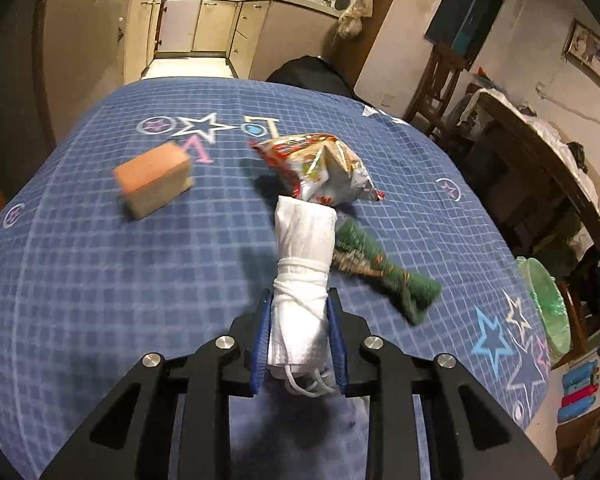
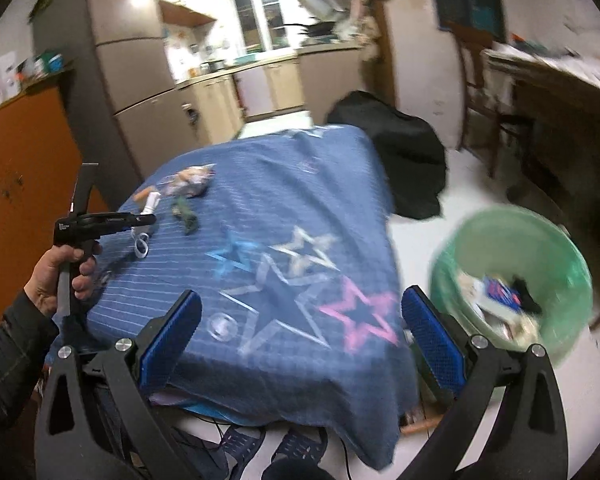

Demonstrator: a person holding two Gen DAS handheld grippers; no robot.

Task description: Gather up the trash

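A white rolled face mask bound with its own elastic loops [image 1: 302,280] is clamped between the blue pads of the left gripper [image 1: 299,304], its ear loops hanging out behind the pads and its far end reaching toward a crumpled red-and-silver snack wrapper [image 1: 324,170] that lies on the table beyond it. Just to the right of the mask a twisted green wrapper [image 1: 384,270] lies flat on the cloth, close beside the roll; whether they touch cannot be told. A tan rectangular sponge block [image 1: 154,178] sits well apart to the left. The right gripper [image 2: 300,344] hangs with its blue pads spread wide and nothing between them, over the near edge of the table. Past that table's right edge, a round bin lined with a green plastic bag [image 2: 512,280] stands on the pale floor, already holding several pieces of rubbish. The table is covered with a blue checked cloth printed with stars [image 1: 100,300], which hangs over its edges, and much of the cloth around the items is bare. Behind the table a doorway opens onto a kitchen with cream cabinets [image 1: 216,24]; a dark wooden table [image 1: 540,160] stands along the right wall.
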